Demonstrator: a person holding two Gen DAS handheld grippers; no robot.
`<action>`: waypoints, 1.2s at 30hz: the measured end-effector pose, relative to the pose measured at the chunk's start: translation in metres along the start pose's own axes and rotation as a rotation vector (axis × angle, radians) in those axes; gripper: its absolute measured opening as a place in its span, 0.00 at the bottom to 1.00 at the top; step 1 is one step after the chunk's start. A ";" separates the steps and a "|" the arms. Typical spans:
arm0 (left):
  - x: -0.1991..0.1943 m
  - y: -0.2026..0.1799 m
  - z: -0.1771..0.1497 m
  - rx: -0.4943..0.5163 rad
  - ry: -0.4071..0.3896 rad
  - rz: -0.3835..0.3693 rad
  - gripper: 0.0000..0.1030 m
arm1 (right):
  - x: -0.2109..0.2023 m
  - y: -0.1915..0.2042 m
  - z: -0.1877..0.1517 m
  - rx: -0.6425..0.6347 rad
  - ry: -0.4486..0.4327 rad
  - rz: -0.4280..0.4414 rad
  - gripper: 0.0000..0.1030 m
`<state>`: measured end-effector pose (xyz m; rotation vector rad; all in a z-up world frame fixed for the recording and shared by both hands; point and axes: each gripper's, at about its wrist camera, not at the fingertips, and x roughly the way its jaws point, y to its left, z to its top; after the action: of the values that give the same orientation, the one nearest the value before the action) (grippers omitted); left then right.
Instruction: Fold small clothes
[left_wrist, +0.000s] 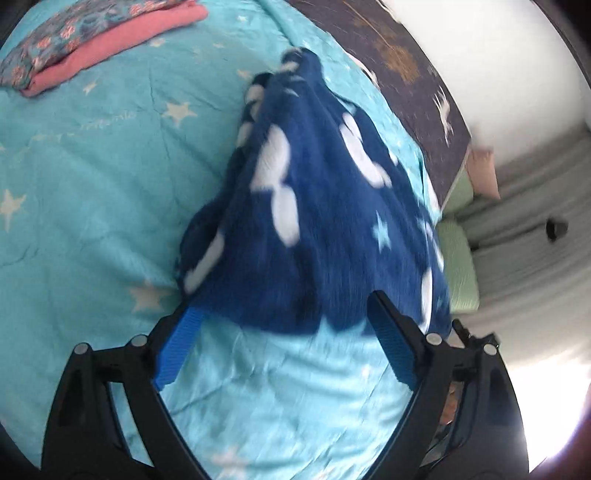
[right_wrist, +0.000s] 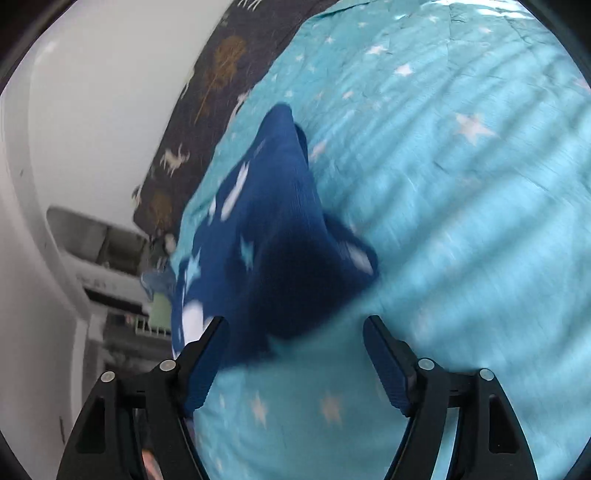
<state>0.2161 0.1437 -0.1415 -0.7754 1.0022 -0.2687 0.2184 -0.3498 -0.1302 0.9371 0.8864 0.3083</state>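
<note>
A dark blue garment with white clouds and stars (left_wrist: 317, 206) lies bunched on the turquoise star-print bed cover (left_wrist: 92, 184). My left gripper (left_wrist: 284, 306) is open, its fingertips at the garment's near edge, which drapes between them. The garment also shows in the right wrist view (right_wrist: 273, 236), motion-blurred. My right gripper (right_wrist: 295, 325) is open with the garment's near edge between and just ahead of its fingertips. Neither gripper visibly pinches the cloth.
A folded pink garment (left_wrist: 122, 40) with a floral patterned one (left_wrist: 62, 33) on top lies at the far left of the bed. A dark patterned sheet (left_wrist: 417, 81) runs along the bed's edge by a white wall (right_wrist: 92, 92). Green cushions (left_wrist: 458, 254) sit beyond the edge.
</note>
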 end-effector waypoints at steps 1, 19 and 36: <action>0.003 0.001 0.005 -0.027 -0.020 -0.010 0.78 | 0.009 0.003 0.010 0.014 -0.008 0.025 0.85; -0.114 -0.026 -0.073 0.094 -0.067 -0.069 0.16 | -0.070 0.043 -0.054 -0.099 -0.033 0.076 0.15; -0.170 -0.059 -0.146 0.470 -0.417 0.586 0.41 | -0.143 0.065 -0.105 -0.257 -0.251 -0.500 0.53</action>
<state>0.0114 0.1259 -0.0333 -0.0801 0.6894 0.1619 0.0577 -0.3356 -0.0325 0.4802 0.7962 -0.1229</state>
